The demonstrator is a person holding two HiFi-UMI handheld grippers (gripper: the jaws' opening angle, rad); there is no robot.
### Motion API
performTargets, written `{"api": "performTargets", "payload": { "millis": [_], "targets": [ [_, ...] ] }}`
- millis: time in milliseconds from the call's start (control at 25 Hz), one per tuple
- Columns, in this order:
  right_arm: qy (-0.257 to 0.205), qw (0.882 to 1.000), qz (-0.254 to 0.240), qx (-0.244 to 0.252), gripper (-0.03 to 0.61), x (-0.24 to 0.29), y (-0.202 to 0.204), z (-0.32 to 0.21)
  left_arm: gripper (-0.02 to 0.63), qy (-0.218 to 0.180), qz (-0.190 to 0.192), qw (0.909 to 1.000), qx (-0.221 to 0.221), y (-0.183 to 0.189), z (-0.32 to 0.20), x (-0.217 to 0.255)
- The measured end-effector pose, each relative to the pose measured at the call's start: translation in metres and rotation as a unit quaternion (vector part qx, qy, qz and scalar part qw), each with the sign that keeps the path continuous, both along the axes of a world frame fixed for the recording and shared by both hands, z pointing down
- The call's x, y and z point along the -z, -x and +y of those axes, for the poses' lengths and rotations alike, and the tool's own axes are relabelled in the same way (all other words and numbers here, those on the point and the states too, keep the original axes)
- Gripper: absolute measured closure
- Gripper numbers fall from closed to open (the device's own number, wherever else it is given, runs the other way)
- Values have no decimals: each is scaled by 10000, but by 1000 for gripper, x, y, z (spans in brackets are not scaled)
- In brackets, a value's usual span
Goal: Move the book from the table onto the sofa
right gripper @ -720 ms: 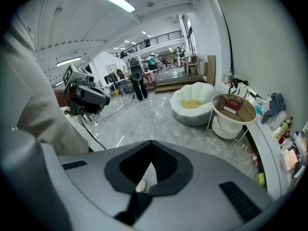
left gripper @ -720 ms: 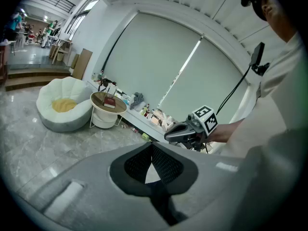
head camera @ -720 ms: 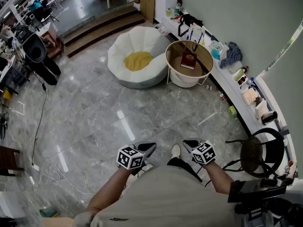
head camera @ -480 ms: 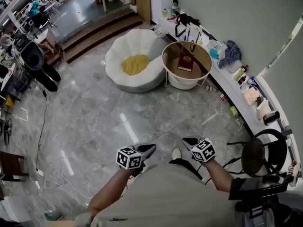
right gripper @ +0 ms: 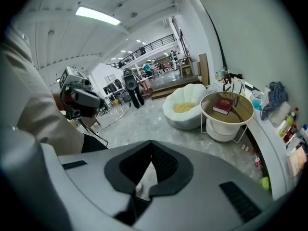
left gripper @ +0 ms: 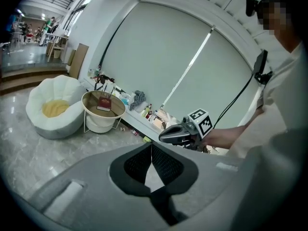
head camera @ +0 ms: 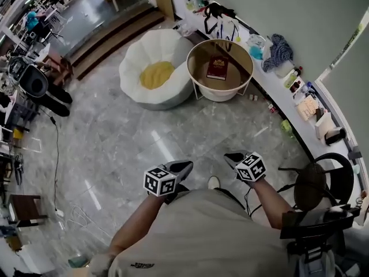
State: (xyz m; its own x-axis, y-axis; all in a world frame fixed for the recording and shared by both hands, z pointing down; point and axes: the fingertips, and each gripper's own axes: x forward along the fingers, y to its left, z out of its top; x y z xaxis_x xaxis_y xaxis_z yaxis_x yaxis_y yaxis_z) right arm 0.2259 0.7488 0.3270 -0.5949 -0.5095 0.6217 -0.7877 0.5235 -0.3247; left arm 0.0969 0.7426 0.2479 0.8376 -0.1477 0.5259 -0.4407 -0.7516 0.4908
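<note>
- Overhead, in the head view, the left gripper point(head camera: 185, 166) and the right gripper point(head camera: 230, 156) are held out low in front of the person, side by side and well apart from each other, both angled down toward the grey marble floor point(head camera: 115, 137).
- Neither gripper carries anything.
- Far ahead of them the dark red book point(head camera: 217, 67) lies flat inside the round table point(head camera: 194, 62), toward its back.
- Just beside the table on its left sits the white petal-shaped sofa point(head camera: 135, 68) with a yellow cushion point(head camera: 156, 74) in its middle.
- A curved ledge point(head camera: 277, 91) crowded with small items runs along the wall on the right, with a black chair point(head camera: 314, 180) near it.
- Next, in the left gripper view, the left gripper point(left gripper: 151, 160) has its jaws pressed together with nothing between them.
- Beyond them show the book point(left gripper: 104, 103) on the table point(left gripper: 89, 102), the sofa point(left gripper: 41, 95) to its left, and the right gripper point(left gripper: 162, 137) at the right.
- Last, in the right gripper view, the right gripper point(right gripper: 150, 165) also has its jaws closed tight on nothing.
- The book point(right gripper: 223, 106) rests on the table point(right gripper: 207, 110), the sofa point(right gripper: 192, 93) just beside it, and the left gripper point(right gripper: 101, 105) shows at the left.
</note>
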Motion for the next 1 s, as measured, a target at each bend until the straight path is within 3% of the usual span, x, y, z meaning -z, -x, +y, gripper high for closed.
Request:
{"api": "performTargets", "payload": {
  "millis": [240,400,520,680,1000],
  "targets": [
    [-28,9990,-206,-386,560,-7,-31,-45,604,-98,20,9996,-251,-37,-51,3],
    [-48,9968,-332,-732,465,-17,-33,-84,604,-82,91,9992,-372,-40,-97,-15],
    [147,9948,-293,-960,465,-30,-36,-115,596,-43,170,9988,-447,-42,-148,-26],
    [364,9900,-204,-1348,466,-35,-35,-170,537,93,313,9959,-838,-40,-217,-31],
    [386,9750,-183,-2179,474,-26,-23,-297,521,18,194,9848,-1724,-21,-345,-36]
  ]
}}
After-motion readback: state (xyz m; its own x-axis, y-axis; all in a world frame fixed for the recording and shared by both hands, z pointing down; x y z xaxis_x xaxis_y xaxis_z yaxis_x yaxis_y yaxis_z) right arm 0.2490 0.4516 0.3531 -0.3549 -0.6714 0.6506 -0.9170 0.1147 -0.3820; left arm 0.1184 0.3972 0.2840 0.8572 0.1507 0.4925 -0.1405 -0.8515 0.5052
